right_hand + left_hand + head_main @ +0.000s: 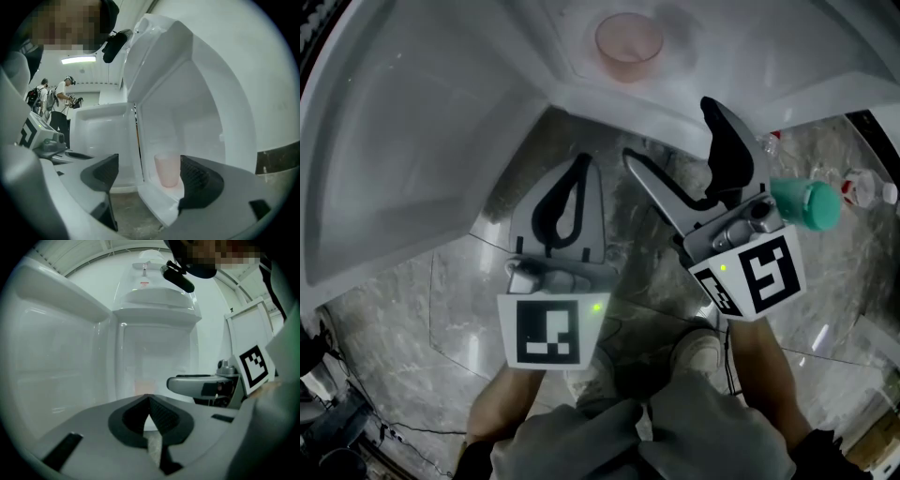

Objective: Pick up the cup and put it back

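Note:
A translucent pink cup [628,45] stands upright on a white shelf [581,28] inside an open white cabinet. My right gripper [670,131] is open, its jaws wide apart and short of the shelf's edge, with nothing between them. In the right gripper view the cup [167,171] shows beyond the gap between the open jaws of the right gripper [150,174], clear of both pads. My left gripper [579,167] is shut and empty, lower left of the cup, over the floor. In the left gripper view, the left gripper [149,399] has its jaws meeting at the tips.
The cabinet's white door [394,141] stands open at the left. A green-capped bottle [806,204] and a small bottle [867,187] are on the marble floor [469,319] at the right. People [61,93] stand far off.

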`<act>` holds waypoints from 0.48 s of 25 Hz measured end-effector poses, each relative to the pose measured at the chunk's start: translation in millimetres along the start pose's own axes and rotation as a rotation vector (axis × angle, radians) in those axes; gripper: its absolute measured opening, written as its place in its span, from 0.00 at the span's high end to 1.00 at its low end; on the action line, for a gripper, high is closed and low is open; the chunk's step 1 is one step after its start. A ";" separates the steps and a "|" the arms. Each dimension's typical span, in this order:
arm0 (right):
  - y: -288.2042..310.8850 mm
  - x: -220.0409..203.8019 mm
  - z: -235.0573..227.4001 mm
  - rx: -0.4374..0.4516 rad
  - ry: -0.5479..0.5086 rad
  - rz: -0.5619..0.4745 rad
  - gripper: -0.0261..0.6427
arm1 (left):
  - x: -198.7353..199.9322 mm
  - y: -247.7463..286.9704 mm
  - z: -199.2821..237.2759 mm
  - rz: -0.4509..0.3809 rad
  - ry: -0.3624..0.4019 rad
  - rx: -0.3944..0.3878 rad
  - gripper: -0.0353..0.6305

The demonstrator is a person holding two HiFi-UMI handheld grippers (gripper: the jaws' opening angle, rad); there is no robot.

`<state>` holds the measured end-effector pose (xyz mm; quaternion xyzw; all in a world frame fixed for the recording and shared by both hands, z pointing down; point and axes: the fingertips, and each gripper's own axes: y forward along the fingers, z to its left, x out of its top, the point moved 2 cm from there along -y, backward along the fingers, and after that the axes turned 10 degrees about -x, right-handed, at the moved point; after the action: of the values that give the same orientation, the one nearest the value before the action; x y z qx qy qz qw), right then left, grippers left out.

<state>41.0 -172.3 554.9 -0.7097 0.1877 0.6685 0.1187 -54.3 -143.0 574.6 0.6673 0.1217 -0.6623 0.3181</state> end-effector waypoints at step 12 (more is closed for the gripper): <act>49.5 -17.1 -20.4 -0.136 -0.055 0.028 0.36 | -9.9 -3.7 5.6 0.031 -0.016 0.004 0.93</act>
<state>37.8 -223.7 577.5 -0.6947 0.1484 0.7007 0.0660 -62.0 -140.9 583.6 0.6643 0.1078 -0.6630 0.3280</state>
